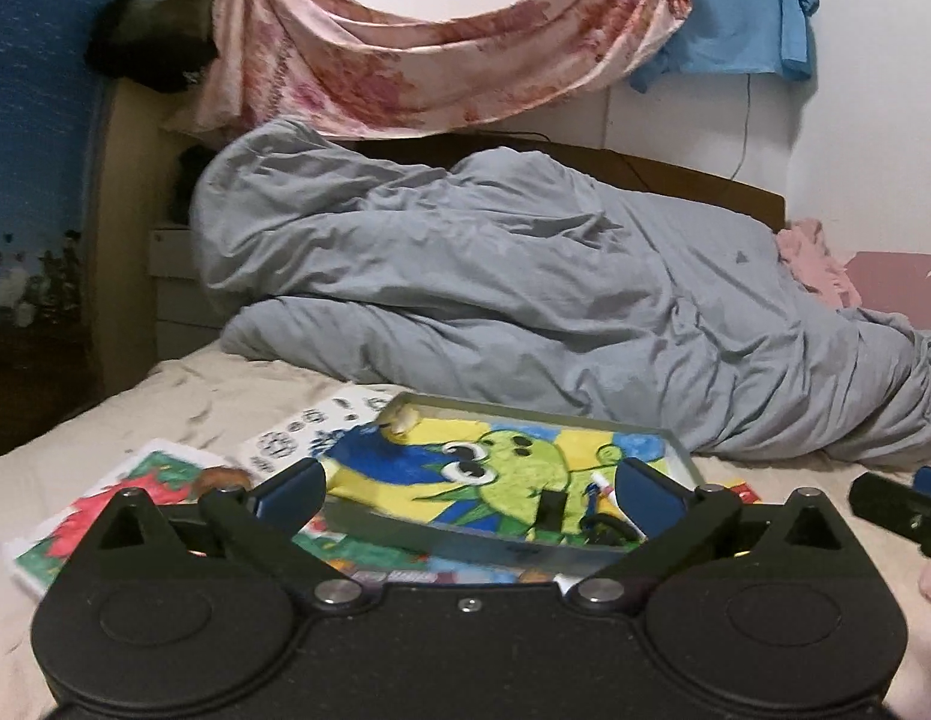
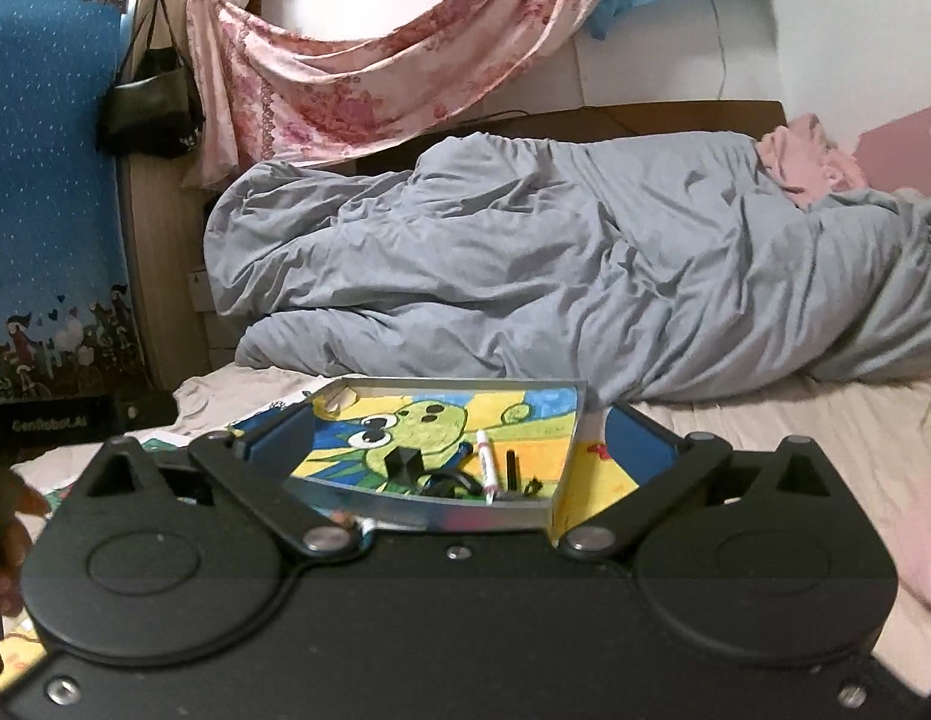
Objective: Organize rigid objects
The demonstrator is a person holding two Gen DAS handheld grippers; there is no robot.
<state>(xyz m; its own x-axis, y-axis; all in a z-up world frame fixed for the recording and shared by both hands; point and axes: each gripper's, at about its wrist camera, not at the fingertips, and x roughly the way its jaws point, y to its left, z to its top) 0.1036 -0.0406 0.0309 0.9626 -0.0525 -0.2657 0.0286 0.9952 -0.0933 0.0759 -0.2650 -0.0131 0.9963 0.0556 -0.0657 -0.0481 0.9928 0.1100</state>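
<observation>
My left gripper (image 1: 468, 486) stands with its jaws spread wide and nothing between the blue pads (image 1: 291, 489); my right gripper (image 2: 459, 441) is spread just as wide, equally empty. Low in the centre of both views a shallow metal tray (image 1: 465, 549) lies on the beige bedsheet (image 1: 183, 396), its floor covered by a bright cartoon drawing (image 1: 507, 468) of a green creature on yellow and blue. In the tray's near corner sit a white marker (image 2: 485, 465), a black pen (image 2: 512, 468) beside it and a small black block (image 2: 405, 459). Coloured picture sheets (image 1: 105, 504) lie under and left of the tray. Behind it, across the middle of the frame, a rumpled grey duvet (image 1: 525, 300) is heaped, with pink floral cloth (image 1: 441, 48) draped on the wall at the top.
</observation>
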